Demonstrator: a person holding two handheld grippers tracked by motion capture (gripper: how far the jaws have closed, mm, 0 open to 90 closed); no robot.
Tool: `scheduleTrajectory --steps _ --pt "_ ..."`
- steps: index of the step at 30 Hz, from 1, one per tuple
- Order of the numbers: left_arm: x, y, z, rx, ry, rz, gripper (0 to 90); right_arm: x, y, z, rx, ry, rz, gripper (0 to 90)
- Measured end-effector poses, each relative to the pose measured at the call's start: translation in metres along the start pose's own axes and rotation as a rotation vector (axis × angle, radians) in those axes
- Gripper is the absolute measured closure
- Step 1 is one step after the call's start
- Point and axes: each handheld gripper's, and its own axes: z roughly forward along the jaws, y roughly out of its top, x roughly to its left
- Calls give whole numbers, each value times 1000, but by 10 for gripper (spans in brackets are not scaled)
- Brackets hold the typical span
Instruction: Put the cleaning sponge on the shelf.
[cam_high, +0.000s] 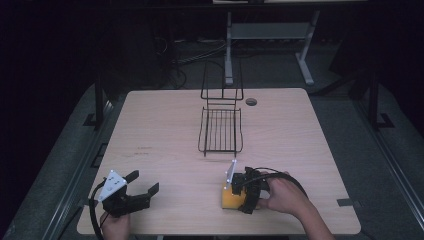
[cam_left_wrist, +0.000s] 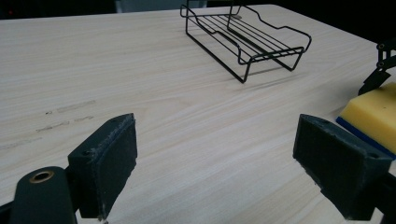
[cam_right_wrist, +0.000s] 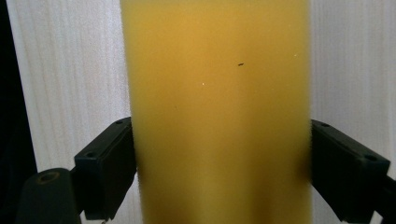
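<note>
A yellow sponge (cam_high: 230, 199) with a blue underside lies flat on the wooden table (cam_high: 165, 130) near the front edge, right of centre. My right gripper (cam_high: 236, 191) points down over it, held by a hand. In the right gripper view the sponge (cam_right_wrist: 219, 102) fills the gap between the two wide-spread black jaws, whose pads (cam_right_wrist: 109, 168) sit at its long sides without squeezing it. My left gripper (cam_high: 144, 181) rests open near the front left corner with nothing between its pads (cam_left_wrist: 109, 163). Its own view has the sponge (cam_left_wrist: 373, 114) at the right edge.
A black wire rack (cam_high: 220, 131) stands at the table's middle, its tall back toward the far side; the same rack (cam_left_wrist: 245, 37) appears in the left gripper view. A small round hole (cam_high: 251, 101) lies near the far edge. Dark floor and a table frame lie beyond.
</note>
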Motion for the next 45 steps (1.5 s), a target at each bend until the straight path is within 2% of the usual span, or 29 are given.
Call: scheduleTrajectory --steps 7,10,24,36,45 --pt "1 0 0 0 1 -2 130 1 1 4 12 -1 -10 159" --pt "1 0 -1 -5 -1 -7 130 1 1 5 12 -1 -17 197" --pt "0 0 1 1 -5 -1 130 -3 6 -3 7 -17 -20 209" --pt "0 1 2 -1 -7 -7 130 -20 24 -19 -18 -22 -37 209" --pt "-1 2 5 4 -12 0 129 -32 34 -22 -16 -17 -42 210"
